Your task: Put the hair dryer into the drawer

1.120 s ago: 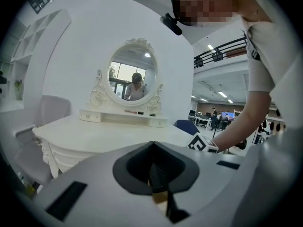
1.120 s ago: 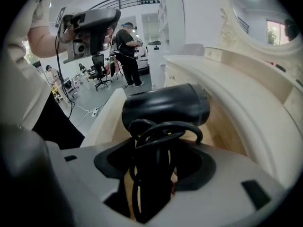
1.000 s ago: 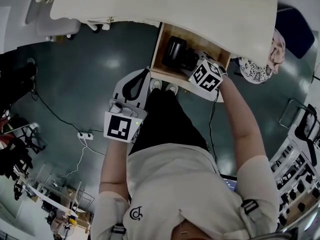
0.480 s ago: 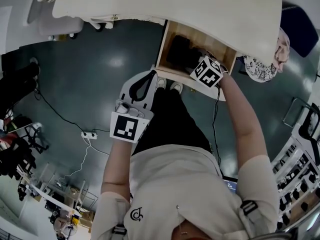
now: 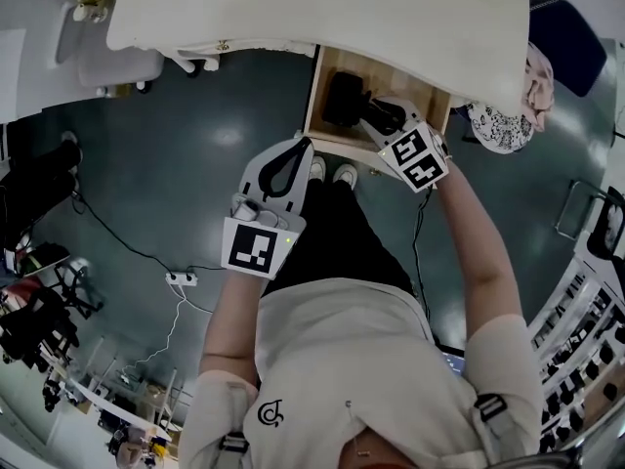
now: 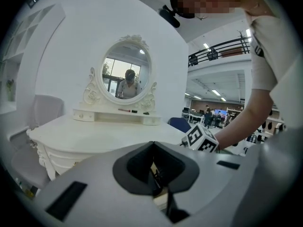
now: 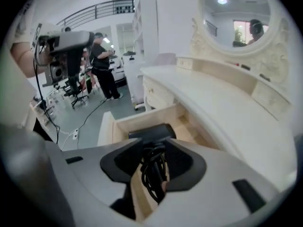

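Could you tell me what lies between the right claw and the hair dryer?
The dryer's coiled black cord, held between the right claw's jaws just behind the hair dryer; the right gripper view shows it.

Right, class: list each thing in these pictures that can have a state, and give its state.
drawer: pulled open.
hair dryer: lying inside the drawer, cord looped.
right gripper: over the drawer, shut on the hair dryer at its cord end.
left gripper: shut, empty, held away from the drawer.
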`<action>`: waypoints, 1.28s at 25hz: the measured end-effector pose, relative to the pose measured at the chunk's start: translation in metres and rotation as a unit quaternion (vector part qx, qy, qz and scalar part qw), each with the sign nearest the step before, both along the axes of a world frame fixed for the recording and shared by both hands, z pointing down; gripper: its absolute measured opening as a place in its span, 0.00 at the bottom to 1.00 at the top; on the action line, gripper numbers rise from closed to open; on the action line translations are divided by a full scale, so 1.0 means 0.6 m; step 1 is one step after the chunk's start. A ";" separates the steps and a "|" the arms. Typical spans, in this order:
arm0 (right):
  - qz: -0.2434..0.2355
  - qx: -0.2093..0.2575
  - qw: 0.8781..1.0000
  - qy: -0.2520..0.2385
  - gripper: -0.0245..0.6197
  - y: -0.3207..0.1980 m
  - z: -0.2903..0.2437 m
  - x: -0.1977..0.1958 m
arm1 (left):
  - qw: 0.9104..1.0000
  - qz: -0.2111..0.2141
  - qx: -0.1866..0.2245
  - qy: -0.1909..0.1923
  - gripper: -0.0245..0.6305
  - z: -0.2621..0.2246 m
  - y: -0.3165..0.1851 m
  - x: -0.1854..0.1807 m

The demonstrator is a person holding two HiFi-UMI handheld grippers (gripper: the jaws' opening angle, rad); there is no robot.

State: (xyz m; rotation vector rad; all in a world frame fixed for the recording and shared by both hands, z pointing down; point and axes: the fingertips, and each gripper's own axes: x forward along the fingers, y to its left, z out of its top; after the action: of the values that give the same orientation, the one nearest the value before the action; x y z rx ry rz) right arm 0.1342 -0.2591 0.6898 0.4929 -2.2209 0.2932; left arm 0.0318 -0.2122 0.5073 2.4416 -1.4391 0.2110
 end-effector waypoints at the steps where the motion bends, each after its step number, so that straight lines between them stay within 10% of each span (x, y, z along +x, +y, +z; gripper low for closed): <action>1: 0.020 0.022 0.999 -0.020 0.23 -0.004 -0.030 0.000 | 1.000 0.003 0.004 0.000 0.06 -0.008 -0.002 0.002; 5: 0.083 0.086 0.988 -0.094 0.05 -0.015 -0.142 0.007 | 1.000 0.018 0.025 -0.003 0.06 -0.049 -0.017 0.010; 32: 0.203 0.298 0.880 -0.308 0.05 0.015 -0.634 0.094 | 0.982 0.095 0.162 -0.032 0.06 -0.350 -0.062 0.055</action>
State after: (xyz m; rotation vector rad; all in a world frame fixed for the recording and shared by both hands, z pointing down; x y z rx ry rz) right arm 0.1905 -0.2502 0.3092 1.3713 -2.8074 -0.0530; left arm 0.0645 -0.2492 0.2973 2.8638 -1.3552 0.1006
